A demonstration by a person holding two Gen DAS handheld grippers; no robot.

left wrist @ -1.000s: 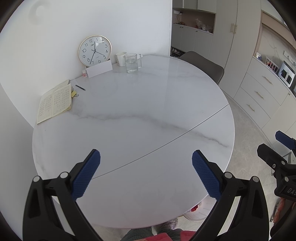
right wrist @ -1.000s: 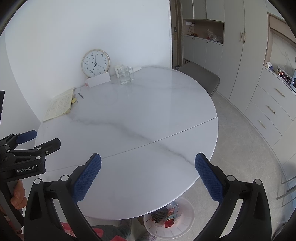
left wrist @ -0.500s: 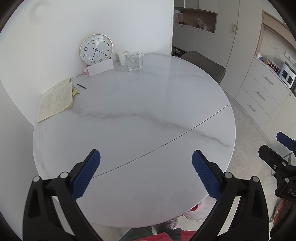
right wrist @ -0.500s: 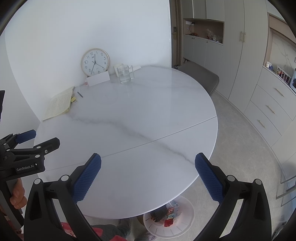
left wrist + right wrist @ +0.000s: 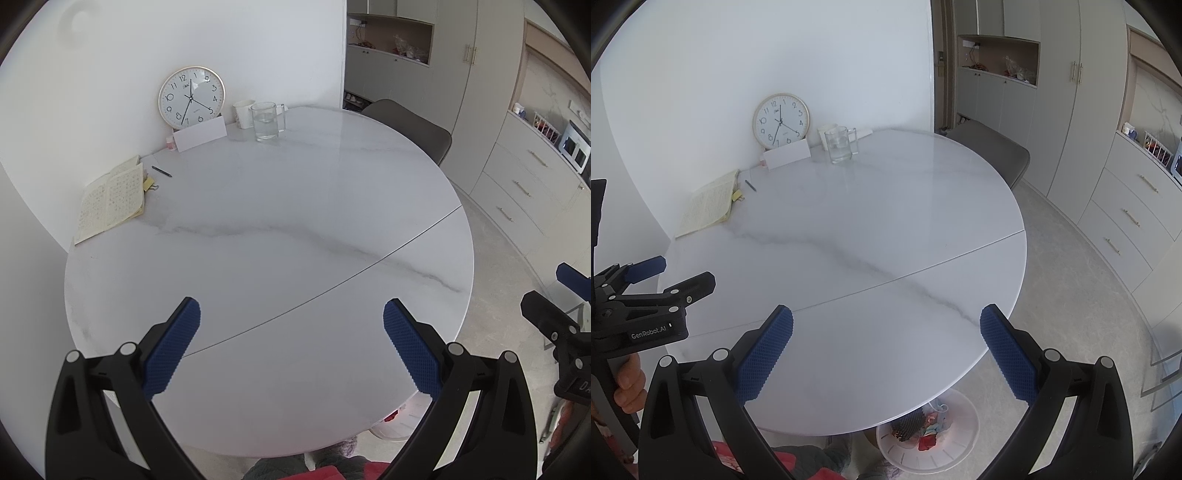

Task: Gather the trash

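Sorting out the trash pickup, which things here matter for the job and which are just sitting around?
Job: white bin on the floor holding trash; left gripper and right gripper, both open, empty.

Just there: clock, glass pitcher, notebook, pen.

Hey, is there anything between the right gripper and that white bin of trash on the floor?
Yes. The round white marble table lies under the open right gripper, and its near edge partly overhangs the white slotted bin of colourful scraps. Only the bin's near portion shows below that edge.
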